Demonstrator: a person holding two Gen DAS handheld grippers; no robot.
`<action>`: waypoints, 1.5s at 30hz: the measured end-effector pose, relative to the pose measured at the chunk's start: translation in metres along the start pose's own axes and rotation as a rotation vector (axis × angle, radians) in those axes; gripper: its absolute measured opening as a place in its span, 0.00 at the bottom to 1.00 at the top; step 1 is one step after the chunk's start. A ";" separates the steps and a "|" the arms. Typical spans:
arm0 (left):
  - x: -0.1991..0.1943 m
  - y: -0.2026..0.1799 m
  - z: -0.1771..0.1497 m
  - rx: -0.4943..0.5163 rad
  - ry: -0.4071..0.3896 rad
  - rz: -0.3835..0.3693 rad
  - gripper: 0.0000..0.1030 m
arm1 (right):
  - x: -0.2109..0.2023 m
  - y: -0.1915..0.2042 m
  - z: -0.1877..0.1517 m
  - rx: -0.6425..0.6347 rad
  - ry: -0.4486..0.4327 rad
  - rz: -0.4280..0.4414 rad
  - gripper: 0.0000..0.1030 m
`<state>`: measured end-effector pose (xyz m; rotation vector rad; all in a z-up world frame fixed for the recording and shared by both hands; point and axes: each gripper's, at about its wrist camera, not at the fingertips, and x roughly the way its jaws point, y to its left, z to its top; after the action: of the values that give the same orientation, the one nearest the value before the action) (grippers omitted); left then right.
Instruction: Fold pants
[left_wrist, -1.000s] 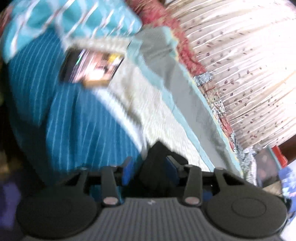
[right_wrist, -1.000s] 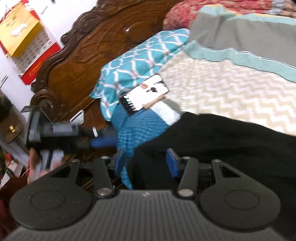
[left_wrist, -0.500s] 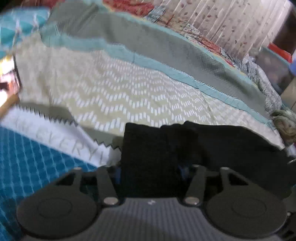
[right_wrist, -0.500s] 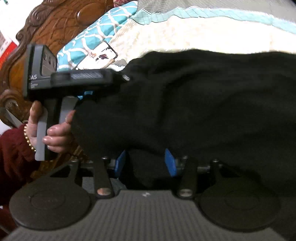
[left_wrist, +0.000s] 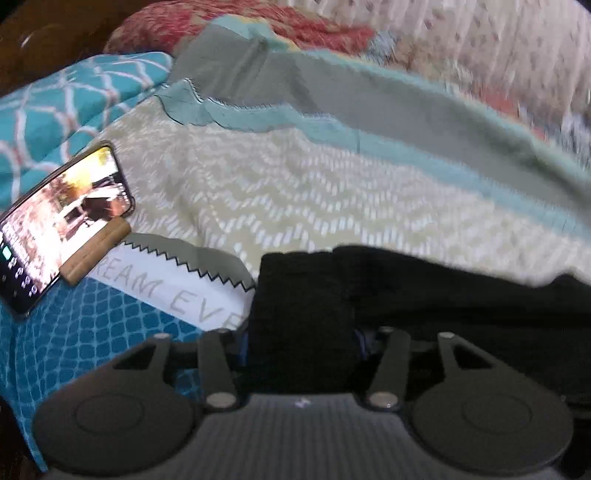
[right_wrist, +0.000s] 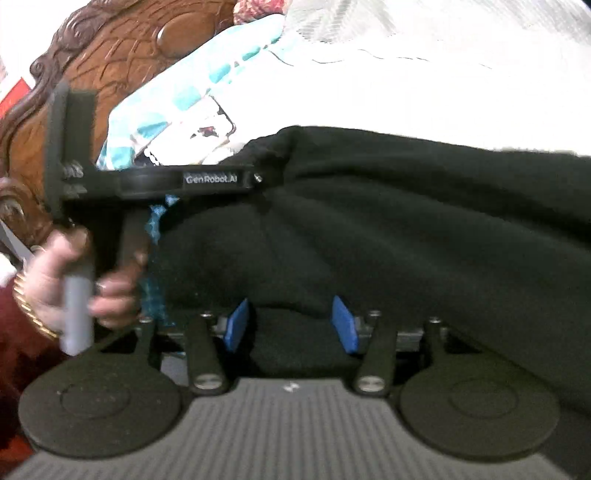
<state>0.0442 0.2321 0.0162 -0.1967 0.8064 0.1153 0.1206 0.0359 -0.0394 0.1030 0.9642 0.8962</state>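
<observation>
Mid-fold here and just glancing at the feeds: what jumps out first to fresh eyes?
The black pants dominate, a dark mass spread across the pale zigzag bedspread, with cloth bunched between the jaws of both the left gripper and the right gripper. Next comes the lit phone, propped on a wooden stand at the left near the teal pillow. In the right wrist view, a hand grips the left gripper's handle before the carved wooden headboard.

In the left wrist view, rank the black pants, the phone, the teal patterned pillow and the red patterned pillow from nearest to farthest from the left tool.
1. Black pants: between the left tool's fingers.
2. Phone: left, propped on a wooden stand.
3. Teal patterned pillow: behind the phone, upper left.
4. Red patterned pillow: farthest, top of the bed.
</observation>
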 end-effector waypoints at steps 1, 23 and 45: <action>-0.007 0.002 0.000 -0.003 -0.005 -0.006 0.48 | -0.008 0.000 0.000 0.002 -0.009 0.009 0.52; -0.025 -0.169 0.020 0.341 -0.068 -0.091 0.49 | -0.377 -0.205 -0.138 0.381 -0.565 -1.017 0.50; 0.063 -0.447 -0.059 1.107 -0.054 -0.265 0.03 | -0.445 -0.272 -0.192 0.169 -0.553 -0.933 0.29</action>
<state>0.1249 -0.2154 -0.0109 0.7425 0.6854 -0.5725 0.0319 -0.5087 0.0217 0.0305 0.4622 -0.0877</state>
